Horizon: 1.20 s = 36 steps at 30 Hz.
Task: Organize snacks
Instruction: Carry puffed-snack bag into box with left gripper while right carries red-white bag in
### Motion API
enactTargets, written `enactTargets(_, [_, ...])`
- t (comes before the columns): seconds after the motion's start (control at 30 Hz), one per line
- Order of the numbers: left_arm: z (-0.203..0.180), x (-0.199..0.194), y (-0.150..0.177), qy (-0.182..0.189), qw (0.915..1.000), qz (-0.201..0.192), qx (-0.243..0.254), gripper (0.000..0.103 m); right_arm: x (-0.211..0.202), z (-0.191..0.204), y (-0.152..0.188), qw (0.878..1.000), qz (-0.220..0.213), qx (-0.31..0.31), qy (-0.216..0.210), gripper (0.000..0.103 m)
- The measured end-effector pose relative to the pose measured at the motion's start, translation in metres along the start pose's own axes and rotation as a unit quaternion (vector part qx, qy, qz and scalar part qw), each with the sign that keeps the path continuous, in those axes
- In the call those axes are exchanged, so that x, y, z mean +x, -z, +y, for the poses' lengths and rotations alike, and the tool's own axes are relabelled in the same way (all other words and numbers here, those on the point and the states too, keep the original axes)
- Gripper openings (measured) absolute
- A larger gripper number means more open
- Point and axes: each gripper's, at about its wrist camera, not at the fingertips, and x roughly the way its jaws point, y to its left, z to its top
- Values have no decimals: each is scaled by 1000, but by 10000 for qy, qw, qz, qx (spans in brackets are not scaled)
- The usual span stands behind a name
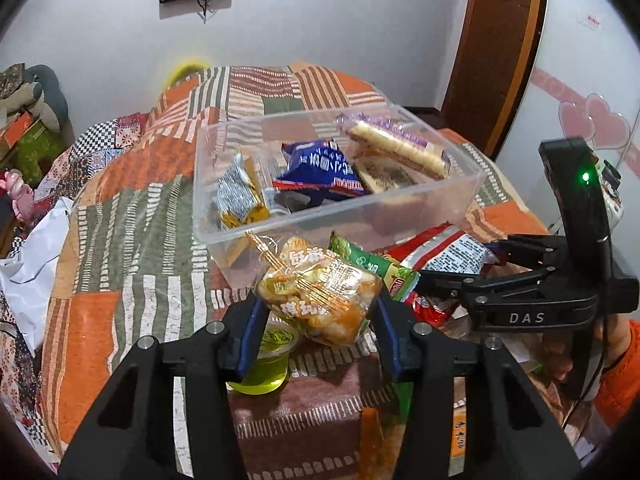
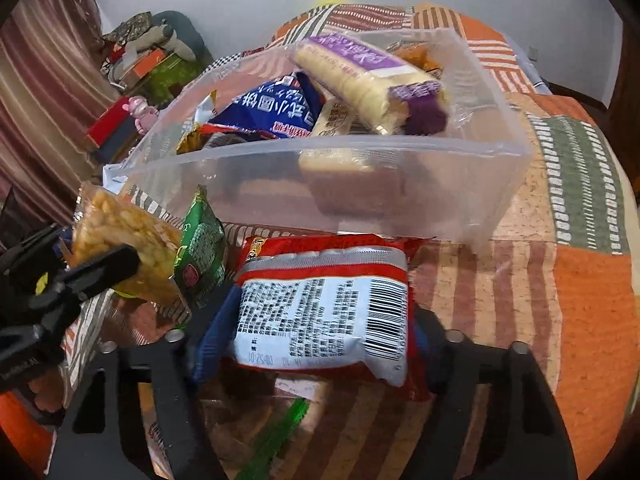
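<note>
So both grippers carry a snack: left gripper (image 1: 318, 306) clamps the yellow pkt (image 1: 320, 292), right gripper (image 2: 316, 344) the red pkt (image 2: 324, 308), both near the clear bin (image 1: 328, 220) w/ snacks inside, prob for dropping in.

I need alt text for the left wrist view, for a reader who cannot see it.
The left hand-held gripper grips a clear pack of yellow snacks above a patchwork quilt. Just beyond sits a clear bin already holding several snack packs. At right, the right hand-held gripper clamps a red packet.
</note>
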Motion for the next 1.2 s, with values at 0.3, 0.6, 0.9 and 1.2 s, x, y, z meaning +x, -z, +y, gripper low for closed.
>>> enactTargets(0.3, [1, -19, -8, -96, 9997, -218, -57, 49, -35, -23, 5, 9987, -351, 208, 297, 47])
enactTargets(0.6, [9, -40, -19, -223, 9983, -488, -207, 48, -77, -21, 8, 9963, -772, 136, 346, 47])
enactTargets(0.9, [18, -63, -44, -376, 9949, -893, -265, 48, -109, -8, -13, 9902, -1374, 73, 215, 47])
enactTargets(1.2, [27, -55, -70, -429, 9934, -1014, -335, 48, -93, 10, -46, 9867, -1621, -105, 92, 47])
